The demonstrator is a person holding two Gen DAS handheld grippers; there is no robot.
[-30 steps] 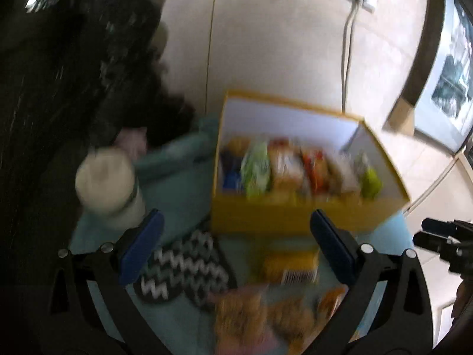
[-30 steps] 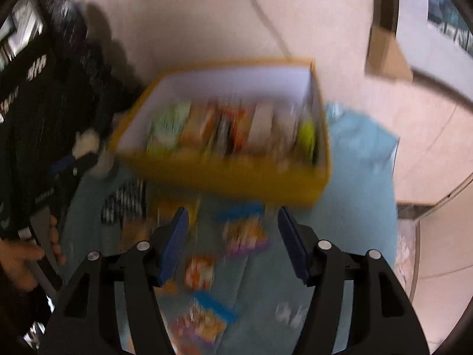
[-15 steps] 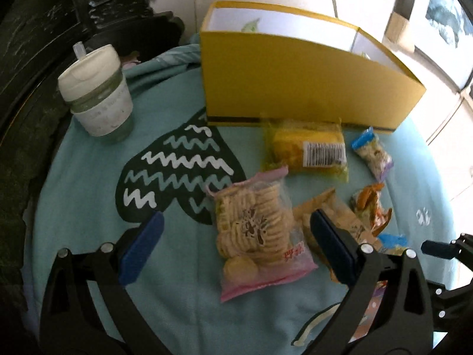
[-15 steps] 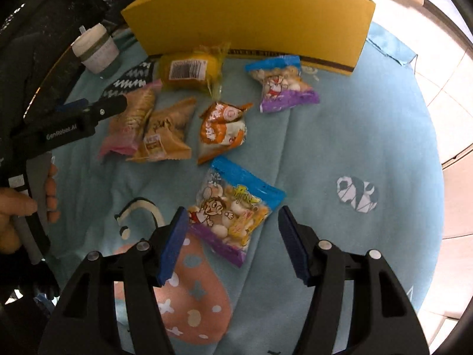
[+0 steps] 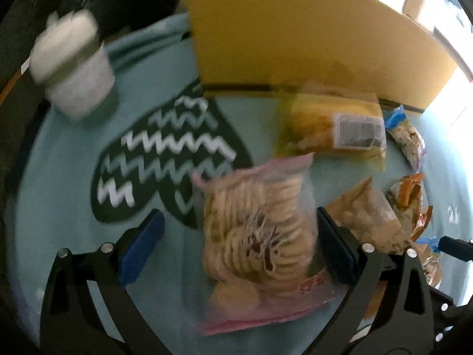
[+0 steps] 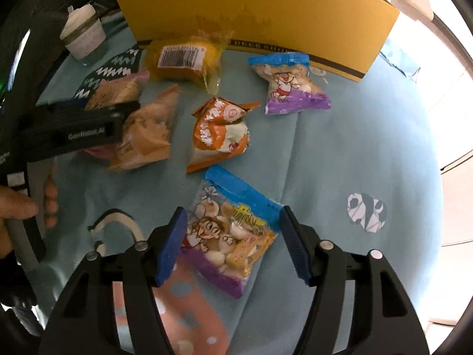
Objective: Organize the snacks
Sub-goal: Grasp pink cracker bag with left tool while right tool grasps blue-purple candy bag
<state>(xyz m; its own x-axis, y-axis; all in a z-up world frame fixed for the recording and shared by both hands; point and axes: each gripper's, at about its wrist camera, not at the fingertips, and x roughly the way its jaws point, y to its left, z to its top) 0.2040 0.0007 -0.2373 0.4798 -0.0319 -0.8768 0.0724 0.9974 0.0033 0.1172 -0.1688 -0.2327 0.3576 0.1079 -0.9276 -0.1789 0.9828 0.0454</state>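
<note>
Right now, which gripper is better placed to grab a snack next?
Right, narrowly. The right gripper stands open with the blue cartoon packet centred between its pads. The left gripper is open too, but the pink cracker bag sits off-centre toward one pad.

Yellow box [image 6: 257,9] at twelve o'clock, teal cloth [image 6: 354,136] (black-and-white zigzag patch [image 5: 165,159] at ten), pink-edged cracker bag [image 5: 257,233], blue-and-purple cartoon packet [image 6: 233,233], orange-and-white wrapper [image 6: 218,130]

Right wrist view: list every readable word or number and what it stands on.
"GenRobot.AI": side of the left claw, slightly blurred.
Gold band lettering on the yellow box: too small.
Barcode digits on the yellow packet: too small.
Cup label: unreadable.
</note>
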